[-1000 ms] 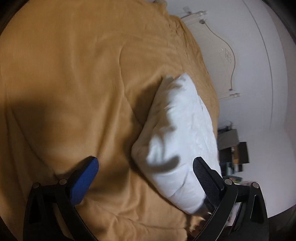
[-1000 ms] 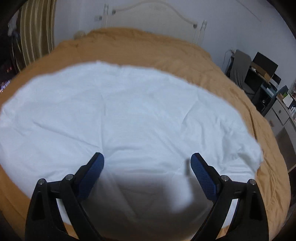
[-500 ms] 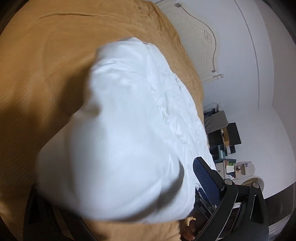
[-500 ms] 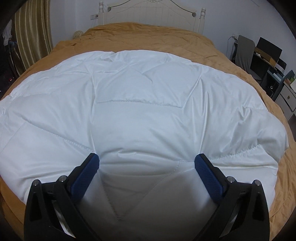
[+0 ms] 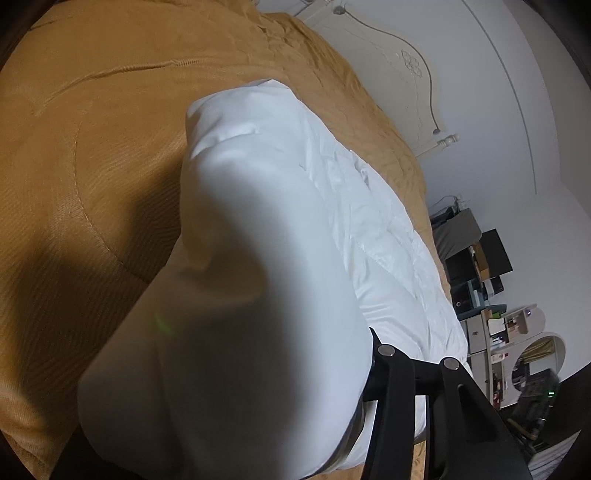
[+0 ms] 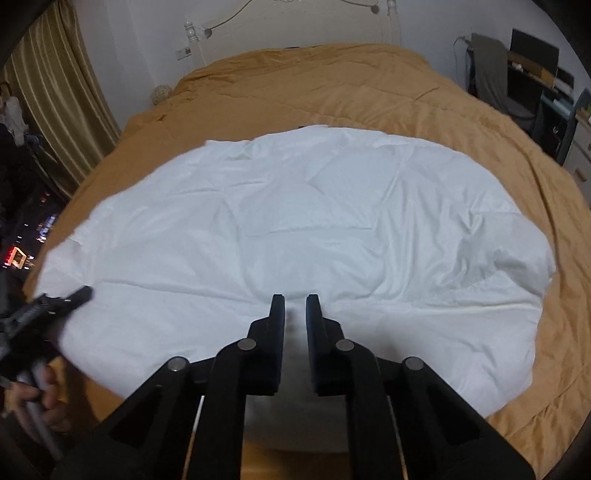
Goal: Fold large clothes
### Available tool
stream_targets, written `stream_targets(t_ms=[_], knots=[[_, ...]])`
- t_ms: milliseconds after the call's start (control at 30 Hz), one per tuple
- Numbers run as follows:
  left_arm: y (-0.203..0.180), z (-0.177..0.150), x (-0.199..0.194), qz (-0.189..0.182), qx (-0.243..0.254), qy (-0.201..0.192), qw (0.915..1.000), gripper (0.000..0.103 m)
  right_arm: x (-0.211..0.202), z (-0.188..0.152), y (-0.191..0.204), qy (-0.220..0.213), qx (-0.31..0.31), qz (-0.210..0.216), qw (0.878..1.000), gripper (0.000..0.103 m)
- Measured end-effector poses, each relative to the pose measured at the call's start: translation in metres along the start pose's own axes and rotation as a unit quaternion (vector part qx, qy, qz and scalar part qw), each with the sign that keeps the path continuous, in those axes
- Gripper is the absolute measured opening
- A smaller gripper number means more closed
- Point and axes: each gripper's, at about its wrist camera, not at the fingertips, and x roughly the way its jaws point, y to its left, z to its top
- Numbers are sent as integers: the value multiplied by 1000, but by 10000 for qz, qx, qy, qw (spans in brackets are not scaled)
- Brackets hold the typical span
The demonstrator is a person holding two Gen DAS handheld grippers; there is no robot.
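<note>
A large white quilted duvet [image 6: 295, 229] lies spread on the orange bed cover [image 6: 332, 88]. My right gripper [image 6: 295, 306] is shut on a pinch of the duvet's near edge. In the left wrist view the duvet [image 5: 258, 277] bulges up over my left gripper and hides its fingertips; only the right finger arm [image 5: 402, 387] shows. The left gripper also shows in the right wrist view [image 6: 70, 297], at the duvet's left corner, held by a hand.
A white headboard [image 6: 295, 22] stands at the far end of the bed. Gold curtains [image 6: 55, 92] hang on the left. A desk with a chair and monitor [image 6: 517, 74] stands on the right, beside drawers [image 5: 498, 332].
My right gripper's jaws have closed from wide open onto the duvet's near edge. The duvet has risen over the left gripper and covered its fingers.
</note>
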Motion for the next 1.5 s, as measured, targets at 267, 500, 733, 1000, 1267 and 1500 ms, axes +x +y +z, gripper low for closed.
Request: stream_targets(t_ms=[267, 500, 733, 1000, 1267, 1500], knots=[[-1, -3, 0, -6, 4, 134, 9999, 49, 91, 32, 46, 967, -558, -161, 9936, 1], [6, 8, -1, -56, -26, 249, 9997, 49, 185, 139, 37, 1336, 32, -356, 9904, 1], [11, 16, -4, -168, -85, 372, 9991, 49, 248, 206, 33, 1599, 595, -625, 9834, 1], [16, 15, -8, -205, -107, 423, 9988, 49, 167, 134, 52, 1905, 306, -329, 9807, 1], [10, 8, -10, -146, -47, 394, 9991, 49, 70, 10, 66, 2477, 163, -20, 9687, 1], [7, 10, -17, -242, -42, 535, 9983, 50, 102, -39, 61, 2407, 140, -50, 9705, 0]])
